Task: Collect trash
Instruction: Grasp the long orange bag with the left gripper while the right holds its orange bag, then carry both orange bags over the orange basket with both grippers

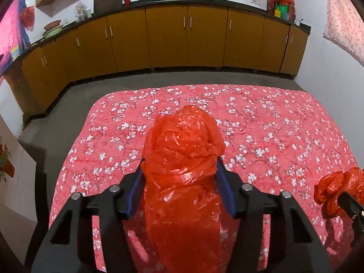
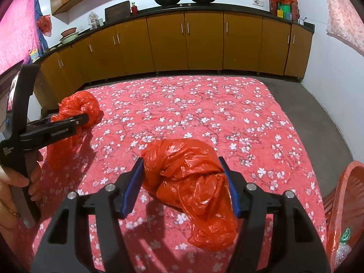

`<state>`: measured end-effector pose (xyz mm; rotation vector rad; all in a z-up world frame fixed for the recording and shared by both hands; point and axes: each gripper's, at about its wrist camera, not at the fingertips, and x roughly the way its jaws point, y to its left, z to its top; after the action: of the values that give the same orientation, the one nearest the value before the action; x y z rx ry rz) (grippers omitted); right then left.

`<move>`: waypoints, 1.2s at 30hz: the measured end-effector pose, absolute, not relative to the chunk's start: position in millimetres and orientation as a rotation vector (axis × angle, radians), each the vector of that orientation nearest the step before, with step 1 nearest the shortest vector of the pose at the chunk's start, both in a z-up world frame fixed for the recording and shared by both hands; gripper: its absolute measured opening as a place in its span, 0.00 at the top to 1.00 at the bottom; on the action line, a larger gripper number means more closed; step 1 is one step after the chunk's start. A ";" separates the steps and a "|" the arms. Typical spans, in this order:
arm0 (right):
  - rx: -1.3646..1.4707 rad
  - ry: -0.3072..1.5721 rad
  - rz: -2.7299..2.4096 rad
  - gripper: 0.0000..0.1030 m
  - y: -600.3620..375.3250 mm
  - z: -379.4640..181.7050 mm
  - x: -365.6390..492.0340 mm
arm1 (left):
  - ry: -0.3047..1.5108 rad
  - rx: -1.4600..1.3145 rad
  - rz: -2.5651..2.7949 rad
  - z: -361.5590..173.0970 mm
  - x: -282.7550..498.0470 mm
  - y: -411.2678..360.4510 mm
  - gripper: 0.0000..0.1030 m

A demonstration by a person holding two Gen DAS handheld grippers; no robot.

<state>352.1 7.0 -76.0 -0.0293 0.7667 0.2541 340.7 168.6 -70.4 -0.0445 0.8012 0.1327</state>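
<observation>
A crumpled red plastic bag (image 1: 182,141) stands bunched up between the blue pads of my left gripper (image 1: 180,160), which is shut on it above the pink floral cloth (image 1: 261,125). The right wrist view shows this gripper (image 2: 83,119) from the side, clamped on its red bunch (image 2: 77,104). My right gripper (image 2: 180,159) is shut on another bunch of red plastic bag (image 2: 188,173), whose loose end lies on the cloth (image 2: 204,113). That gripper (image 1: 343,196) and its bunch (image 1: 329,186) show at the right edge of the left wrist view. Whether the two bunches join is hidden.
A red slatted basket (image 2: 343,193) holding a green wrapper (image 2: 344,234) stands at the right edge of the cloth. A person's hand (image 2: 20,179) holds the left gripper's handle. Yellow-brown kitchen cabinets (image 1: 186,36) run along the far wall, with grey floor (image 1: 68,104) before them.
</observation>
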 end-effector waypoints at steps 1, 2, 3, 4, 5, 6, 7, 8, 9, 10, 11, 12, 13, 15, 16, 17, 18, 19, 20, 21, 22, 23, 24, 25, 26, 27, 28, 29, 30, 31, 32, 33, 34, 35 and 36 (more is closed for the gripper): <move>-0.030 0.767 0.252 0.40 5.6 -76.0 351.1 | 0.800 -0.045 0.133 -69.7 339.0 167.8 0.48; -0.031 0.767 0.250 0.40 4.4 -76.0 350.2 | 0.799 -0.046 0.133 -69.2 337.6 166.2 0.49; -0.032 0.767 0.248 0.40 3.3 -75.7 349.0 | 0.799 -0.048 0.131 -69.2 336.2 165.3 0.49; -0.033 0.767 0.245 0.40 2.0 -75.3 346.9 | 0.798 -0.049 0.131 -69.2 333.0 164.0 0.50; -0.033 0.767 0.241 0.40 0.5 -74.8 344.9 | 0.798 -0.050 0.132 -69.2 330.6 162.1 0.50; -0.032 0.766 0.237 0.40 -1.3 -74.2 342.8 | 0.798 -0.052 0.131 -68.9 328.3 160.4 0.50; -0.031 0.765 0.233 0.40 -2.9 -73.4 340.6 | 0.798 -0.054 0.130 -68.4 325.6 158.9 0.50; -0.032 0.764 0.229 0.40 -3.7 -72.5 338.5 | 0.796 -0.059 0.127 -67.6 322.0 157.4 0.50; -0.031 0.763 0.222 0.40 -5.8 -71.3 335.4 | 0.795 -0.062 0.123 -67.1 318.9 156.4 0.50; -0.031 0.762 0.220 0.40 -7.1 -70.7 333.4 | 0.794 -0.064 0.120 -66.4 315.9 154.7 0.50; -0.032 0.761 0.215 0.40 -8.5 -69.8 331.0 | 0.792 -0.065 0.115 -65.3 311.8 152.6 0.50; -0.034 0.760 0.211 0.40 -9.9 -69.0 328.5 | 0.790 -0.064 0.111 -64.1 307.8 150.3 0.50; -0.037 0.757 0.205 0.40 -11.9 -67.8 325.1 | 0.787 -0.061 0.107 -62.7 303.9 148.0 0.50; -0.037 0.753 0.196 0.40 -15.0 -65.5 320.2 | 0.783 -0.060 0.099 -59.4 299.0 146.2 0.50; -0.037 0.750 0.191 0.40 -17.4 -63.7 316.5 | 0.779 -0.061 0.095 -57.3 294.3 144.4 0.50; -0.037 0.747 0.186 0.40 -19.0 -62.2 313.8 | 0.777 -0.062 0.093 -55.2 292.5 142.7 0.50; -0.038 0.744 0.183 0.40 -20.6 -60.7 311.4 | 0.773 -0.064 0.090 -53.3 288.9 141.6 0.50; -0.040 0.739 0.176 0.40 -22.5 -58.3 307.8 | 0.767 -0.068 0.087 -50.8 283.7 140.1 0.50; -0.040 0.735 0.171 0.40 -24.4 -56.1 304.7 | 0.764 -0.071 0.083 -49.7 279.4 138.6 0.50; -0.040 0.731 0.165 0.40 -26.7 -53.9 302.0 | 0.760 -0.072 0.080 -48.2 275.3 137.3 0.50; -0.039 0.726 0.158 0.40 -29.7 -51.5 298.5 | 0.753 -0.072 0.076 -46.1 269.2 135.1 0.50; -0.038 0.722 0.151 0.40 -32.2 -49.6 295.4 | 0.750 -0.071 0.072 -44.8 264.8 133.7 0.50; -0.036 0.719 0.146 0.40 -35.3 -47.8 293.0 | 0.745 -0.070 0.069 -43.5 259.7 131.5 0.50; -0.034 0.715 0.139 0.40 -38.3 -45.4 289.3 | 0.741 -0.071 0.066 -42.0 255.7 129.5 0.50; -0.033 0.710 0.132 0.40 -41.0 -43.0 285.5 | 0.736 -0.074 0.061 -40.1 249.9 127.2 0.50; -0.034 0.705 0.125 0.40 -43.6 -40.8 281.6 | 0.733 -0.077 0.057 -38.6 245.4 125.7 0.50; -0.033 0.701 0.120 0.40 -45.9 -39.1 278.4 | 0.728 -0.079 0.052 -36.9 240.5 123.3 0.50; -0.030 0.697 0.115 0.40 -48.7 -37.0 274.8 | 0.722 -0.078 0.048 -35.3 234.7 120.3 0.50; -0.029 0.694 0.111 0.40 -50.4 -35.4 272.4 | 0.717 -0.075 0.044 -34.0 229.3 117.0 0.50; -0.025 0.689 0.105 0.40 -53.9 -33.0 268.2 | 0.711 -0.072 0.037 -32.4 223.1 113.4 0.50; -0.022 0.684 0.100 0.40 -56.6 -31.1 264.7 | 0.708 -0.072 0.033 -31.1 219.3 111.1 0.50; -0.018 0.680 0.095 0.40 -58.7 -29.7 261.2 | 0.705 -0.076 0.024 -29.5 214.3 108.5 0.50; -0.015 0.676 0.092 0.40 -61.3 -28.0 258.0 | 0.701 -0.080 0.017 -28.1 209.4 105.7 0.50; -0.012 0.673 0.088 0.40 -63.5 -26.6 255.0 | 0.698 -0.082 0.011 -26.9 205.2 103.2 0.50; -0.008 0.669 0.082 0.40 -65.6 -25.1 251.7 | 0.696 -0.083 0.007 -26.1 202.4 101.7 0.50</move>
<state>251.7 -65.6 -25.1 -0.0084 0.6687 0.0824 202.4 101.7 -26.1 -0.0825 0.6962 0.0074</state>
